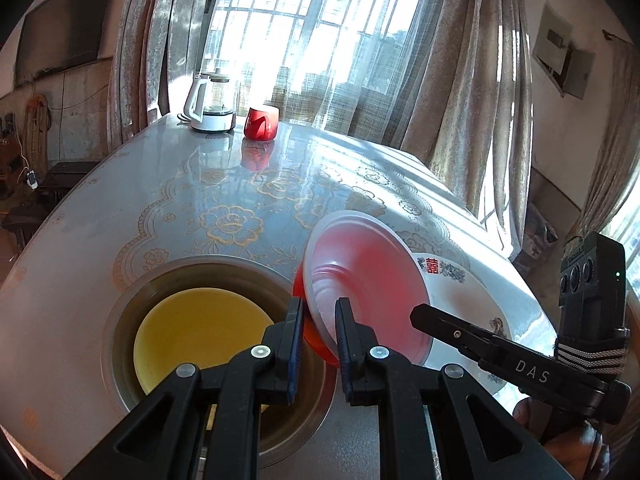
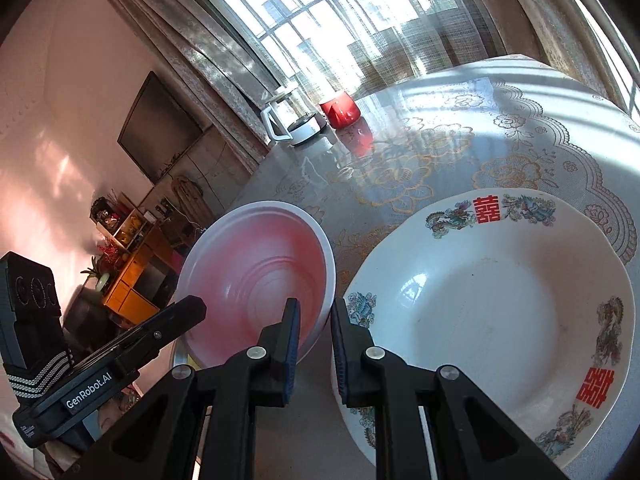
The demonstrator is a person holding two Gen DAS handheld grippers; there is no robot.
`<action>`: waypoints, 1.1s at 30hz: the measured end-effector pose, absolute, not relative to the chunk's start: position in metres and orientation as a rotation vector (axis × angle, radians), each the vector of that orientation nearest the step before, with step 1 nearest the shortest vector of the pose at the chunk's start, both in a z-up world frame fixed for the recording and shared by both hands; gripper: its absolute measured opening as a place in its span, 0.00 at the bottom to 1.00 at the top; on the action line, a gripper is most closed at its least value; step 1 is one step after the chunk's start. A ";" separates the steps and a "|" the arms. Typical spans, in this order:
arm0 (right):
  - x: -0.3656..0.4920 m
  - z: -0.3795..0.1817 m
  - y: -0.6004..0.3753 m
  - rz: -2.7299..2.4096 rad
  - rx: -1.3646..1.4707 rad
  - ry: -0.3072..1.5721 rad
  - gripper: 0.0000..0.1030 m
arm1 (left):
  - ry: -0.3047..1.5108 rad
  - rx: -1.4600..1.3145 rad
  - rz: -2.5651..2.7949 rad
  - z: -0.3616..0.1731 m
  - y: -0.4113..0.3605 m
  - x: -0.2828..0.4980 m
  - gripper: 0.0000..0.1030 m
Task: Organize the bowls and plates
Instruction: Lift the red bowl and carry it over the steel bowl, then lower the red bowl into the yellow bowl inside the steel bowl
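My left gripper (image 1: pixel 318 332) is pinched narrow on the near rim of the pink bowl (image 1: pixel 368 276), one pad inside the wall and one outside, so the bowl hangs off that single edge, lifted and tipped. My right gripper (image 2: pixel 314 334) has its jaws as close as they go, and I cannot tell whether they nip the near edge of the white plate (image 2: pixel 500 312) or only hover above it. The bowl looks like thin plastic: light, a little springy, slick where the sun hits it, so I judge a rim pinch enough but prone to swivelling. Its mouth faces toward 2 o'clock in the left wrist view, its axis well off upright. The plate reads as glazed ceramic, heavier and chip-prone; it lies flat on the table (image 1: pixel 120 208), face up, at 3 o'clock from the bowl. The yellow plate (image 1: pixel 200 328) sits in the table's recess at 9 o'clock.
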State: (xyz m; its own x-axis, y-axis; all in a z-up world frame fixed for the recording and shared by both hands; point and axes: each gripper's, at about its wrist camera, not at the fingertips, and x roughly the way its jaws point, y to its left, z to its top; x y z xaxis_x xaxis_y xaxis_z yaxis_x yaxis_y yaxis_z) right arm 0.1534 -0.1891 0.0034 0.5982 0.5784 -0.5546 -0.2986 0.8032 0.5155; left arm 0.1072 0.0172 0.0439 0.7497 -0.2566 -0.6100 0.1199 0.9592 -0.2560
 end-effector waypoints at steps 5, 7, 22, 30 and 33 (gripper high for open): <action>0.147 0.005 -0.184 0.536 0.398 0.771 0.15 | 0.695 -0.221 -0.203 0.043 0.024 0.099 0.15; 0.145 0.006 -0.182 0.546 0.397 0.769 0.15 | 0.695 -0.225 -0.200 0.042 0.026 0.097 0.15; 0.143 0.013 -0.144 0.635 0.360 0.774 0.15 | 0.669 -0.309 -0.194 0.046 0.074 0.074 0.15; 0.144 0.015 -0.110 0.715 0.331 0.795 0.15 | 0.691 -0.362 -0.144 0.041 0.107 0.064 0.15; 0.143 0.012 -0.102 0.729 0.318 0.807 0.15 | 0.707 -0.374 -0.124 0.034 0.114 0.063 0.15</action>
State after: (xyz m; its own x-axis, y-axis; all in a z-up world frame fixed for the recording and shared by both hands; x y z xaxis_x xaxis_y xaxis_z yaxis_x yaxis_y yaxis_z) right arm 0.1433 -0.1016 0.0120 0.4693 0.6982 -0.5406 -0.4680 0.7158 0.5182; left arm 0.0631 0.1139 0.0336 0.7565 -0.2361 -0.6099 -0.0143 0.9264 -0.3764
